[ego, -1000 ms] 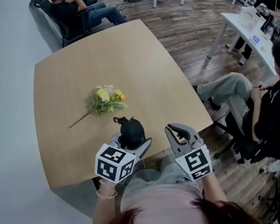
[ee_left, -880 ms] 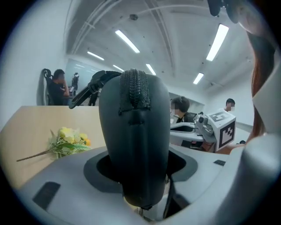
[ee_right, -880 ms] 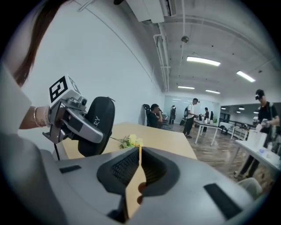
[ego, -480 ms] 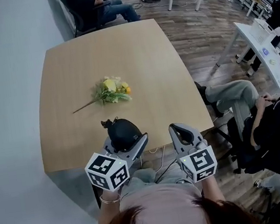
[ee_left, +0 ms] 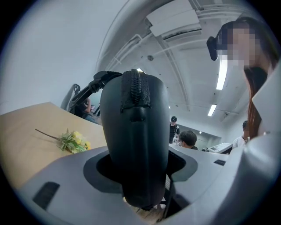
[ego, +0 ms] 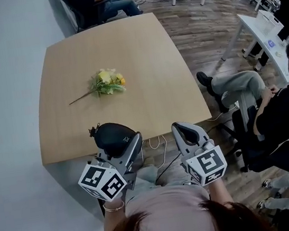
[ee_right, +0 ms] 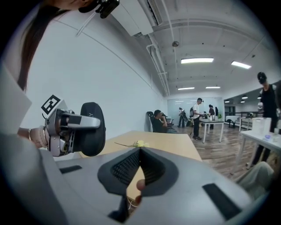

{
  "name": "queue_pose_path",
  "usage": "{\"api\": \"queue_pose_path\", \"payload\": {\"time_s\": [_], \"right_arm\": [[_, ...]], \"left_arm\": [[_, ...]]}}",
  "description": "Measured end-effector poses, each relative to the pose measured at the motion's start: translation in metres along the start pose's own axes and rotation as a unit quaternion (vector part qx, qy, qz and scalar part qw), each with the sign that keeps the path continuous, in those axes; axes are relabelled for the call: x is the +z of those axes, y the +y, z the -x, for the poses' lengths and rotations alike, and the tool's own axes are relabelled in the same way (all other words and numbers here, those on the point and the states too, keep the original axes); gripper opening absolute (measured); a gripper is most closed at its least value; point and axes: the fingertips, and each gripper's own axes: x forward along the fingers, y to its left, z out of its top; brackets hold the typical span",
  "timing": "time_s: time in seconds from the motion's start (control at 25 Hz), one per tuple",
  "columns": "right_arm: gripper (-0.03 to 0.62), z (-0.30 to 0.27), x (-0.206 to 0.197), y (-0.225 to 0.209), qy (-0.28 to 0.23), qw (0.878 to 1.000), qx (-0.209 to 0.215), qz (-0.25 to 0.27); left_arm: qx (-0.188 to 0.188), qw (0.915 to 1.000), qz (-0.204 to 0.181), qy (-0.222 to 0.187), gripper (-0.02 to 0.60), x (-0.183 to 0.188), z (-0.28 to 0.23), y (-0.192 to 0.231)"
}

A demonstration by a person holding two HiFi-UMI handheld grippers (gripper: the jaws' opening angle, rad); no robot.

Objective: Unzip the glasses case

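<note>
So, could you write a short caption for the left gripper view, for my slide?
Left gripper holding the closed black glasses case, its zipper toward the camera.

My left gripper [ego: 122,152] clasps the case [ego: 110,136] over the table [ego: 147,58] edge (flowers [ego: 106,83] lie farther out); right gripper [ego: 185,135] hangs beside it.

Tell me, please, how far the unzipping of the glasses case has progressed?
Done: the left gripper is clamped on the glasses case and holds it at the near edge of the table. In hand: the zipper looks fully closed; the right gripper is beside the case, jaws together, empty. Left: the whole unzipping, not yet begun.
</note>
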Motion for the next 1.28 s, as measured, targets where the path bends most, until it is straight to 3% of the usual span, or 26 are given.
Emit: {"api": "queue_pose_path", "payload": {"time_s": [0.32,0.72,1.0,1.28], "right_arm": [[0.015,0.048,-0.01,0.005,-0.006,1.0,0.007,-0.003],[0.015,0.103,-0.021,0.006,-0.02,1.0,-0.001,0.007],[0.015,0.134,-0.028,0.011,-0.028,1.0,-0.004,0.007],[0.015,0.146,-0.028,0.008,-0.037,0.999,-0.018,0.006]], "left_arm": [[0.001,0.9993,0.014,-0.035,0.259,-0.01,0.023,-0.044],[-0.008,0.9993,-0.002,-0.038,0.258,-0.031,0.043,-0.099],[-0.007,0.999,0.008,-0.044,0.258,-0.04,0.058,-0.123],[-0.021,0.9992,-0.007,-0.035,0.258,-0.046,0.053,-0.139]]}}
